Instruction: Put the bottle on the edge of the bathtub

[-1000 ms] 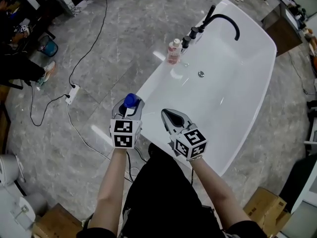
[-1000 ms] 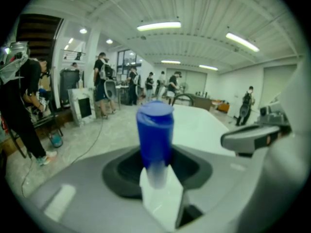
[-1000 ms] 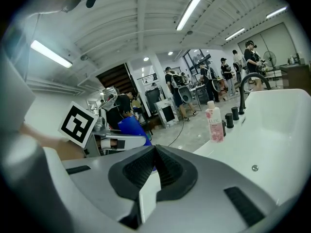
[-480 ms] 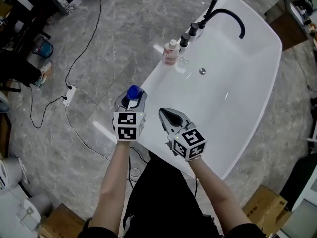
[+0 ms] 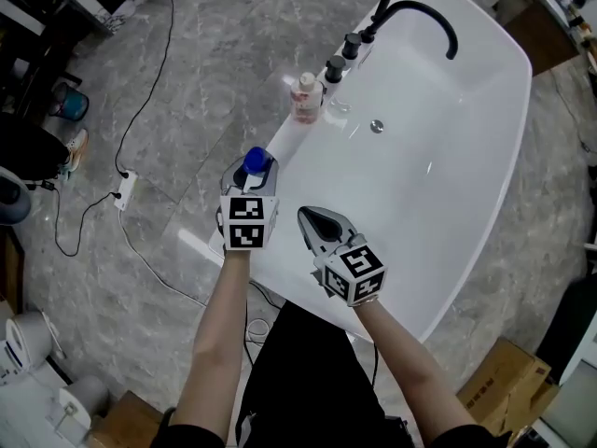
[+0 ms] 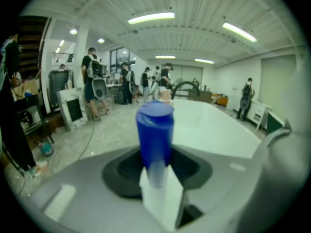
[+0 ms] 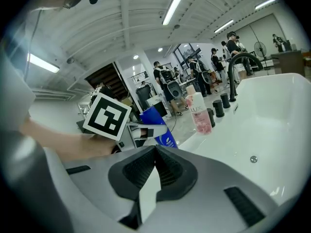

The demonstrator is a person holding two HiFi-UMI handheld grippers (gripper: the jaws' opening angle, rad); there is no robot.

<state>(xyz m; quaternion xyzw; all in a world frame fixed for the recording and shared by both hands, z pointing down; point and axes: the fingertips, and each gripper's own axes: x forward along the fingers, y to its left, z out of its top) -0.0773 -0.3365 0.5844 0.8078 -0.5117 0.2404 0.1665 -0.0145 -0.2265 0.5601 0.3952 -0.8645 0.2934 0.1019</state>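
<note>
The left gripper (image 5: pixel 252 174) pinches the blue bottle (image 5: pixel 254 161) between its jaws, centre-left in the head view, at the bathtub's (image 5: pixel 284 136) left rim. The right gripper (image 5: pixel 306 217) — just beside it — has jaws pressed together, empty.

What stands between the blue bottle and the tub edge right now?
Nothing visible. The left tool holds the bottle right by the rim, and the stretch of rim beside it is bare. The pink bottle and the knobs stand farther along the rim, away from it.
</note>
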